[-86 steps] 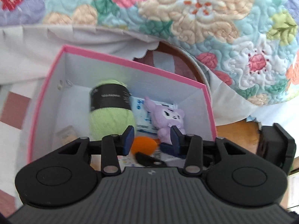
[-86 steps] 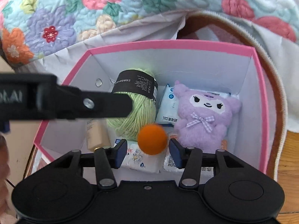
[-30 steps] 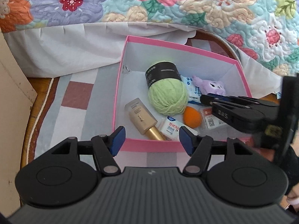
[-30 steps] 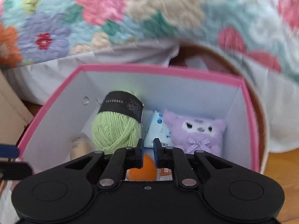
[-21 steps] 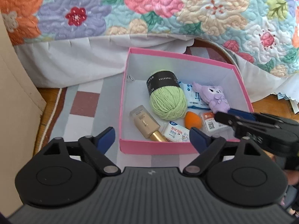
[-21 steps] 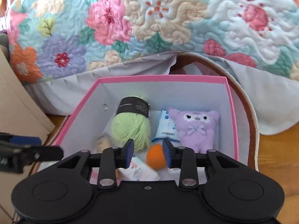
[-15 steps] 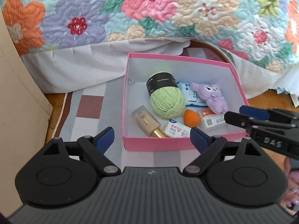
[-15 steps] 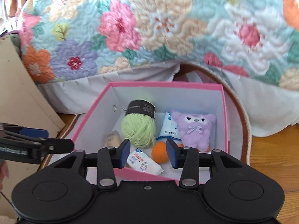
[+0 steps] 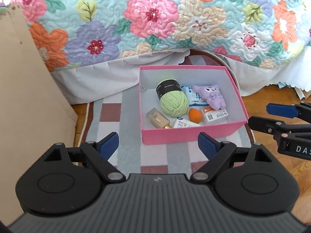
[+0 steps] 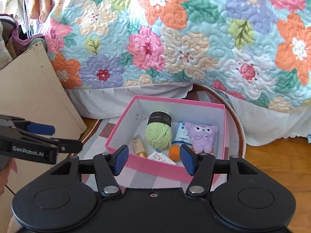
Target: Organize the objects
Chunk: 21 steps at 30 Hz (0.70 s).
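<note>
Hovering above a checked rug (image 9: 108,116) at the foot of a bed draped in a floral quilt (image 9: 155,19), two hand-held tools are facing a pink box (image 9: 192,134) that is sitting toward the rug's far edge. The left tool (image 9: 158,145) is standing spread wide and gripping nothing; the right tool (image 10: 154,160) is parting its jaws, also with nothing between them. Inside the box a green yarn ball (image 9: 174,102), a purple plush (image 9: 212,97), an orange sponge (image 9: 196,115), a beige bottle (image 9: 158,119) and several small packets are lying together, the bottle's long axis slanting toward the near wall. The box is lying ahead of and below both tools, roughly midway between them, so neither hand looks clearly nearer; sorting appears finished or nearly so.
</note>
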{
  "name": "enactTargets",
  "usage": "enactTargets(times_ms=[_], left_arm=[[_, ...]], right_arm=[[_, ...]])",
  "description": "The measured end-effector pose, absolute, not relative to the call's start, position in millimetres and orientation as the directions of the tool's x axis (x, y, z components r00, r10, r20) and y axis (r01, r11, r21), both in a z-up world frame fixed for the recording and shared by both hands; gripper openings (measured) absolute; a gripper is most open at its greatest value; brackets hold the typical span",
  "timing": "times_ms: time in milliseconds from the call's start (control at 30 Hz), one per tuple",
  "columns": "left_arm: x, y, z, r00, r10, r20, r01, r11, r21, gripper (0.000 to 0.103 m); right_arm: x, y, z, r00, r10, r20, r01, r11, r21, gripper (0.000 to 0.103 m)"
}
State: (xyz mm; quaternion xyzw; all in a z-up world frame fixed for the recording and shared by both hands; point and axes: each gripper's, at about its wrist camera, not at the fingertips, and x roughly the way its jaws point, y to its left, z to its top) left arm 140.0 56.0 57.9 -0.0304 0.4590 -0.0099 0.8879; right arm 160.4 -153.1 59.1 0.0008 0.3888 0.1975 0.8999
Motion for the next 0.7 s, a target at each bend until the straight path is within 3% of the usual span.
enactTargets(times_ms=[267, 333, 533, 700], left_arm=[[102, 74, 78, 0.568, -0.073, -0.820, -0.021, 0.994, -0.103, 0.091], [91, 77, 80, 0.568, -0.075, -0.820, -0.019, 0.994, -0.104, 0.092], [72, 79, 77, 0.552, -0.078, -0.830, -0.009, 0.995, -0.099, 0.093], [66, 74, 71, 0.531, -0.102, -0.841, 0.014, 0.994, -0.112, 0.102]], right_arm=[[126, -145, 81, 0.607, 0.336, -0.721, -0.349, 0.927, 0.138, 0.076], [119, -142, 81, 0.607, 0.322, -0.727, -0.341, 0.931, 0.128, 0.087], [103, -136, 75, 0.598, 0.285, -0.749, -0.329, 0.940, 0.096, 0.090], [94, -135, 71, 0.582, 0.277, -0.765, -0.311, 0.944, 0.105, 0.091]])
